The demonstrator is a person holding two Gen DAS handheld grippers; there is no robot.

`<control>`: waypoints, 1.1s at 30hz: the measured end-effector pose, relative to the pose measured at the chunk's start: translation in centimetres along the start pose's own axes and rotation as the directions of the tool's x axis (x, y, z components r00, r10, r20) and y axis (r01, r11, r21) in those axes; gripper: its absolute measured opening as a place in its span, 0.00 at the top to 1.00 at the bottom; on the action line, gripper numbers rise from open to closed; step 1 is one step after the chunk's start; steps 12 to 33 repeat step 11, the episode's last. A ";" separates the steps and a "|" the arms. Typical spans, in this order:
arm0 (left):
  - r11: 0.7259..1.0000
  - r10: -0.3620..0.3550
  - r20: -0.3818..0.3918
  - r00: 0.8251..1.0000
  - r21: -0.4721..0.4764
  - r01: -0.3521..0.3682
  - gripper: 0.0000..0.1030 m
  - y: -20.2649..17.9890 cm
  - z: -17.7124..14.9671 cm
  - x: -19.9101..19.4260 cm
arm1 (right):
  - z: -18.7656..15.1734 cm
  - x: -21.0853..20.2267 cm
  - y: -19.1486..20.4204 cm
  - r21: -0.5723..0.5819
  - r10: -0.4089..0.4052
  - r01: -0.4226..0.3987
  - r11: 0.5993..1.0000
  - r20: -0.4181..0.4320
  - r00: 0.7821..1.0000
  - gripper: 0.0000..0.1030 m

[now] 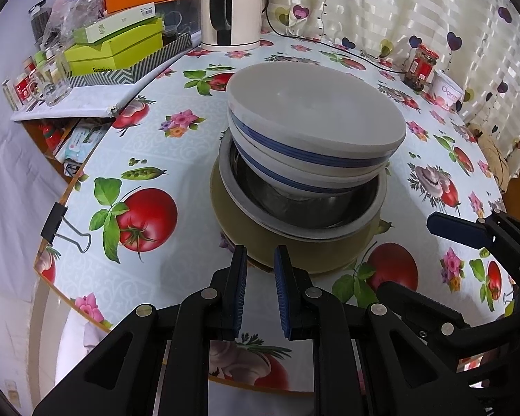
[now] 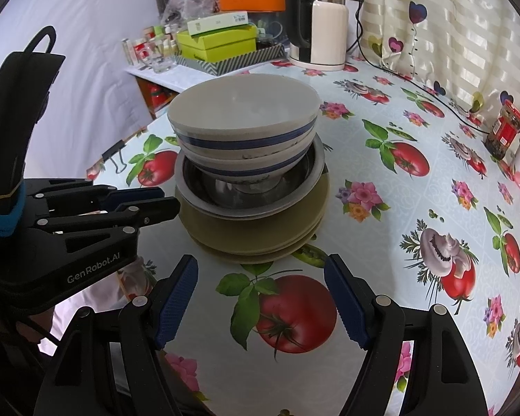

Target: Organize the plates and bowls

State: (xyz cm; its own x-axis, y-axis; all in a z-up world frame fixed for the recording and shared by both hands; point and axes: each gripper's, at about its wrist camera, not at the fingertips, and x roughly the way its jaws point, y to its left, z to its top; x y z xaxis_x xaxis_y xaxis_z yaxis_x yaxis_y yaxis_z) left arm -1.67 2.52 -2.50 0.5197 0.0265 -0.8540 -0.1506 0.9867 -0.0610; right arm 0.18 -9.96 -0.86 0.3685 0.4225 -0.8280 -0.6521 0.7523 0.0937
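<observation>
The left gripper (image 1: 260,267) reaches in from the bottom centre of its own view, its two blue-padded fingers (image 1: 240,287) held close together with a narrow gap between them and nothing in it. In the right wrist view it enters from the left edge, pointing right. The right gripper (image 2: 261,300) rises from the bottom of its view, fingers (image 2: 176,300) spread wide apart and empty.

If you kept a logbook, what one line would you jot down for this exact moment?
stack: two striped bowls in metal bowl on plates | left gripper: narrow gap, empty, at the plates' edge | right gripper: open, empty
</observation>
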 end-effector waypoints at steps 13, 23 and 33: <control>1.000 -0.005 -0.003 1.000 0.006 0.005 0.84 -0.1 0.1 0.0 | -0.1 0.0 -0.1 0.002 0.003 -0.003 1.000 -0.001 1.000 0.26; 1.000 -0.005 -0.003 1.000 0.006 0.005 0.84 -0.1 0.1 0.0 | -0.1 0.0 -0.1 0.002 0.003 -0.003 1.000 -0.001 1.000 0.26; 1.000 -0.005 -0.003 1.000 0.006 0.005 0.84 -0.1 0.1 0.0 | -0.1 0.0 -0.1 0.002 0.003 -0.003 1.000 -0.001 1.000 0.26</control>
